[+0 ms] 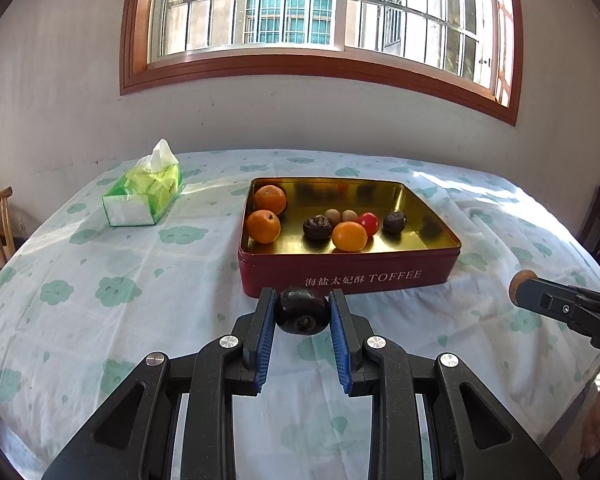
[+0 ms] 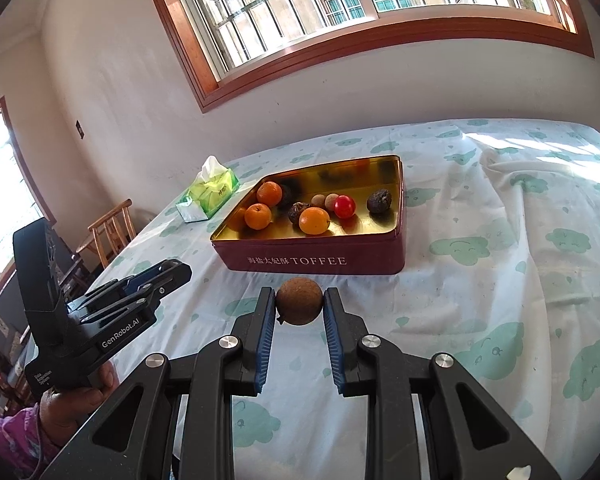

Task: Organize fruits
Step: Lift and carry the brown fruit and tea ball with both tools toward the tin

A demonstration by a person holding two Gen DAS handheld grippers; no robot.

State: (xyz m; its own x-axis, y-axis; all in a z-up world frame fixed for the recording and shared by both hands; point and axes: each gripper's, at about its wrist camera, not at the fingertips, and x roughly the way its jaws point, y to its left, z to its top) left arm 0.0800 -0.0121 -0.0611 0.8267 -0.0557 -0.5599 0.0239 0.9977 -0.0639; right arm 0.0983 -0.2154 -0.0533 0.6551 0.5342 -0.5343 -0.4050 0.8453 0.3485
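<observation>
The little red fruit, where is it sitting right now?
The red fruit lies inside the toffee tin, right of centre, touching the orange fruit in front of it, with a dark wrinkled fruit to its right.

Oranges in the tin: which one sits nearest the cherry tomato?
The front orange, right beside the cherry tomato mid-tin. The other two oranges sit against the tin's left wall.

home | clothed table (image 1: 100, 280) | tissue pack (image 1: 144, 196) | barred window (image 1: 320, 12)
</observation>
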